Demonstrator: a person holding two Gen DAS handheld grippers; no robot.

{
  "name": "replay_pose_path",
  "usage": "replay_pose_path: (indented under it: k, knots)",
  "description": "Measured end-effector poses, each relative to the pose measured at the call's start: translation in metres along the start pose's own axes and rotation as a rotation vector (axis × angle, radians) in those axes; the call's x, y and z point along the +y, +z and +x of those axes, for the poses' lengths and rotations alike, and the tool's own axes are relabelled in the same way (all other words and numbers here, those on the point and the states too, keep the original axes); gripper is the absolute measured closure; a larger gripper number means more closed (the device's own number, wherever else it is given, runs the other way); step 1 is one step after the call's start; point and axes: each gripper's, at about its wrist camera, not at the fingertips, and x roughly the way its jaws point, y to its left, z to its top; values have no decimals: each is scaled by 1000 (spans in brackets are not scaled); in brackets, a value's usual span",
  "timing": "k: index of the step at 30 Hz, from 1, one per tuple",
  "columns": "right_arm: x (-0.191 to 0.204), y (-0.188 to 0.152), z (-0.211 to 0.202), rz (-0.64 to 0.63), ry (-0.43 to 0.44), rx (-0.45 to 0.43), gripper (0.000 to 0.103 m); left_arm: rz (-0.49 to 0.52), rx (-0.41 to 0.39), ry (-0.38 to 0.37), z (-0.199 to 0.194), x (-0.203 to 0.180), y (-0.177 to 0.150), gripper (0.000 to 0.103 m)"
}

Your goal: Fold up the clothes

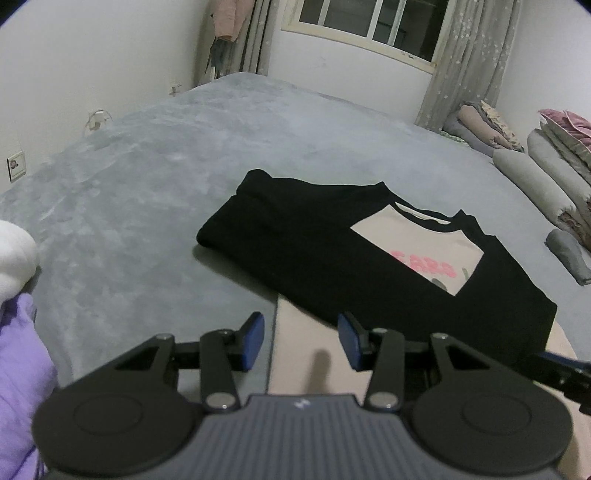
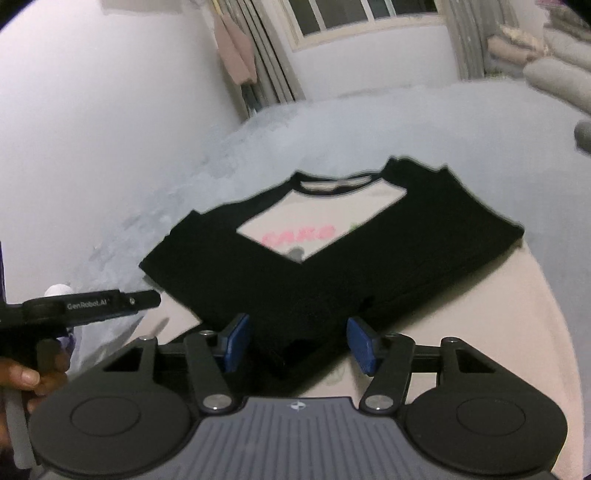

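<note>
Nearest the left wrist camera, the left tool [image 1: 301, 341] hangs with its blue pads apart and nothing between them, over the pale hem of the shirt [image 1: 369, 266], just short of the black fold. From the right wrist camera, the right tool [image 2: 301, 343] also stands with a gap between its pads; the near black edge of the shirt lies in that gap, but the pads do not appear to press on it, so I read it as not yet gripping. At the left edge of that view a hand [image 2: 26, 380] holds the other tool's handle, level with the shirt's near left corner.

The shirt is the landmark: it lies flat on the grey bed [image 1: 129, 206], collar away from the tools, both black sleeves already folded across the pale front so that only a wedge with pink lettering shows. The pale bottom part still reaches toward the tools.

Judging from this, the sleeve folds are done and the lengthwise fold is in hand. The next move calls for both tools to pinch the near hem at its two corners, lift together and carry it up over the chest toward the collar, keeping the sleeves from slipping.

Beyond the shirt to its right lie rolled bedding [image 1: 535, 184] and a small grey bundle [image 1: 569, 258]; behind it, the window [image 1: 373, 22].
</note>
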Motion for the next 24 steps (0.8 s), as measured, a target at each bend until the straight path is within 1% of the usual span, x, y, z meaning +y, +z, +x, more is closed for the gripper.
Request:
replay_pose_path:
  k: [3,4,6,8,11,12,15,16,17,20,22,24]
  knots:
    - [10,0,-4,-93,-65,-45,45,-5,9,6,1,3,-1,61]
    - [12,1,-6,-109,-67,-54,45,-6,11,7,1,3,-1,61]
    - [12,2,-8,-124,-42,-62,45,-7,13,7,2,4,-1,61]
    - [15,-1,-3,-152,-22,-36,45,-7,18,10,3,5,-2,61]
    - [31,-14,13,-280,-49,26,46,-12,34,28,6,7,-2,60]
    - [36,-18,17,-325,-61,32,49,-19,40,35,7,9,-2,60]
    - [50,-29,22,-437,-101,23,72,-39,42,36,9,16,-3,60]
    - [52,-29,22,-454,-119,13,92,-45,41,34,9,17,-3,60]
    - [53,-28,20,-460,-134,-3,94,-50,41,31,9,17,-2,59]
    - [49,-18,5,-424,-149,-87,95,-52,35,24,8,17,-2,57]
    - [48,-9,-12,-403,-155,-174,97,-40,26,21,8,15,-3,56]
    - [48,0,-30,-383,-161,-254,98,-20,18,22,9,13,-3,56]
